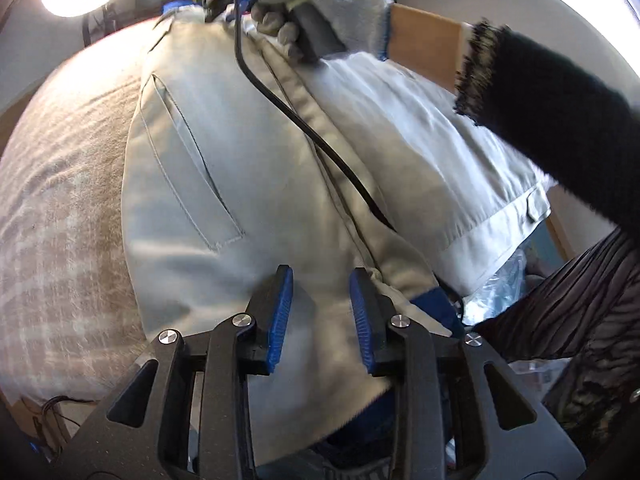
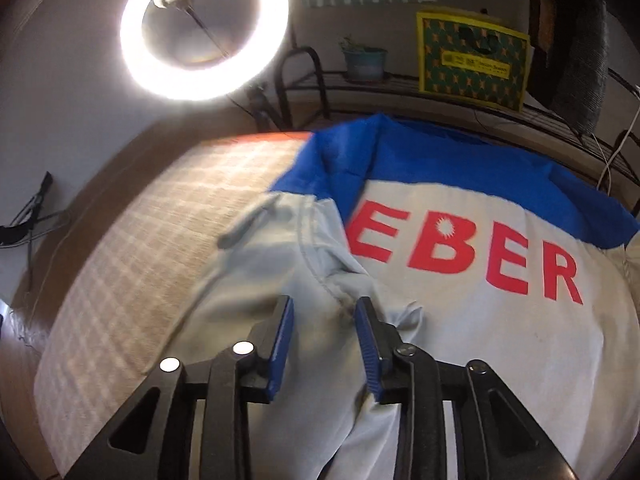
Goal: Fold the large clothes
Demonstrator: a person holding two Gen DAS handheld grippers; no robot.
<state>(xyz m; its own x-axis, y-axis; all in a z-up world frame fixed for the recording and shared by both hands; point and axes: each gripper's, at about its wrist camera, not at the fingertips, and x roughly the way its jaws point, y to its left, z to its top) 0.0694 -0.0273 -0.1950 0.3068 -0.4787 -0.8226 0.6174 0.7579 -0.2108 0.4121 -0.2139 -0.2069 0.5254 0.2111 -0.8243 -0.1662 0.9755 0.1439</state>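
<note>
A large grey jacket [image 1: 224, 152] lies spread on a checked bed cover [image 1: 60, 220], with a slanted pocket [image 1: 188, 168] facing up. My left gripper [image 1: 322, 276] hangs over its near edge, blue pads apart, cloth lying under the gap and a folded hem beside the right pad. In the right wrist view the same jacket [image 2: 460, 320] shows a blue yoke [image 2: 440, 168] and red letters [image 2: 460, 248]. My right gripper [image 2: 324, 304] stands open over a raised crease in the grey cloth. A gloved hand [image 1: 320, 4] holds that gripper's handle at the jacket's far end.
A black cable [image 1: 304, 128] trails across the jacket. The person's dark sleeve [image 1: 560, 120] crosses at the right. A ring light [image 2: 204, 28] glares beyond the bed cover [image 2: 140, 240]. A metal rack behind holds a plant pot [image 2: 364, 60] and a yellow-green box [image 2: 472, 64].
</note>
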